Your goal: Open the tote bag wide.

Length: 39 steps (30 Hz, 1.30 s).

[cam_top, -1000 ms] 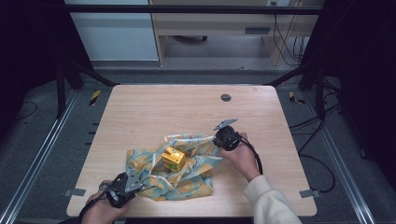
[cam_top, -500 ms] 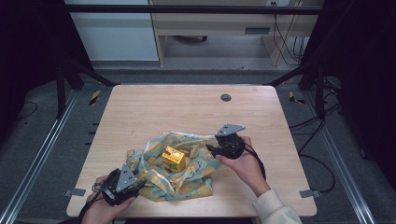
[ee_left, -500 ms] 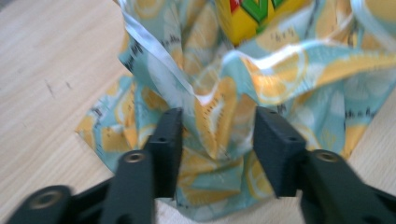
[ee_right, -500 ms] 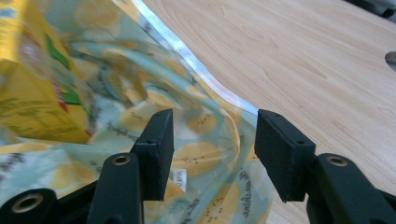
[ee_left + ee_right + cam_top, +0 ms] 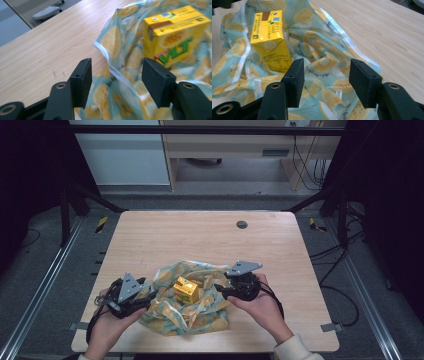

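Seemingly midway through wrapping: yellow carton (image 5: 186, 290) stood upright on rumpled lemon-print cloth (image 5: 200, 312), between left gripper (image 5: 115, 75) and right gripper (image 5: 325, 75). Both with jaws apart, clamping nothing, cloth lying between them. Cloth bunched around carton, not yet closed over

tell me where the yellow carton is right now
In the high view the carton stands on the cloth near the table's front edge, between the left claw and right claw.
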{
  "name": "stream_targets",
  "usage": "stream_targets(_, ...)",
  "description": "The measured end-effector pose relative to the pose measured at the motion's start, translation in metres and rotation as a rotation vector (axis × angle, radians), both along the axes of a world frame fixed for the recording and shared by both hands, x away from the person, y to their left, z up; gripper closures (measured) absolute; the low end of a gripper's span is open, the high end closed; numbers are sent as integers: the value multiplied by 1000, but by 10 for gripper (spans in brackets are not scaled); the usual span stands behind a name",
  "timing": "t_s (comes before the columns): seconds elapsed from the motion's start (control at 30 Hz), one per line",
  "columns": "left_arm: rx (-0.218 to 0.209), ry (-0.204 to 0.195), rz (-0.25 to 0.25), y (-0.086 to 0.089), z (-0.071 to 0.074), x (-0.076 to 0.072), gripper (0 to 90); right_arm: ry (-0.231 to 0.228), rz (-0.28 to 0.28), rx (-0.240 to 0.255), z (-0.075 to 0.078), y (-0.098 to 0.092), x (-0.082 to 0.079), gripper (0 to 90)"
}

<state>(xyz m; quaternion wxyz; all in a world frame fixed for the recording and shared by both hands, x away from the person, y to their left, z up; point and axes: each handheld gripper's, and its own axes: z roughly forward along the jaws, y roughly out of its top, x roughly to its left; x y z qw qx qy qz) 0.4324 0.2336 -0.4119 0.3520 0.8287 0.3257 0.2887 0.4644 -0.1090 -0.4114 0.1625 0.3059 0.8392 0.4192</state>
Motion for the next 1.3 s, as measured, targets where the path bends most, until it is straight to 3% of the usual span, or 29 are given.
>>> stream_targets(0.13, 5, 28, 11, -8, -8, 18, 388, 11, 17, 23, 3, -2, -7, 420)
stream_targets(0.2, -18, 34, 26, -8, -14, 22, 391, 19, 30, 37, 3, -1, -10, 398)
stream_targets(0.27, -35, 46, 25, -7, -19, 22, 420, 27, 51, 42, 0, 2, -12, 372)
stream_targets(0.47, -6, 74, 4, -6, -31, 22, 552, 105, 89, 9, -21, 16, -10, 298)
stream_targets(0.53, 2, 75, 2, -8, -32, 22, 597, 119, 92, -10, -28, 19, -11, 310)
stream_targets(0.6, 8, 66, 3, -8, -32, 22, 644, 142, 86, -21, -34, 19, -11, 364)
stream_targets(0.73, -1, 43, 11, -6, -29, 21, 743, 151, 120, -39, -41, 17, -15, 665)
stream_targets(0.8, 16, 26, 8, -4, -29, 21, 789, 153, 128, -28, -43, 14, -17, 762)
stream_targets(0.87, 20, 36, 10, -3, -30, 21, 810, 151, 133, -23, -44, 11, -19, 831)
stream_targets(0.97, 55, 45, 19, -2, -33, 23, 836, 159, 140, -16, -47, 6, -22, 886)
stream_targets(1.17, 122, 115, 22, 0, -45, 30, 857, 173, 146, -27, -55, -6, -29, 900)
stream_targets(1.23, 125, 148, 28, 2, -48, 30, 864, 180, 146, -23, -57, -8, -31, 900)
stream_targets(1.3, 129, 155, 29, 3, -49, 29, 865, 175, 138, -20, -58, -10, -33, 900)
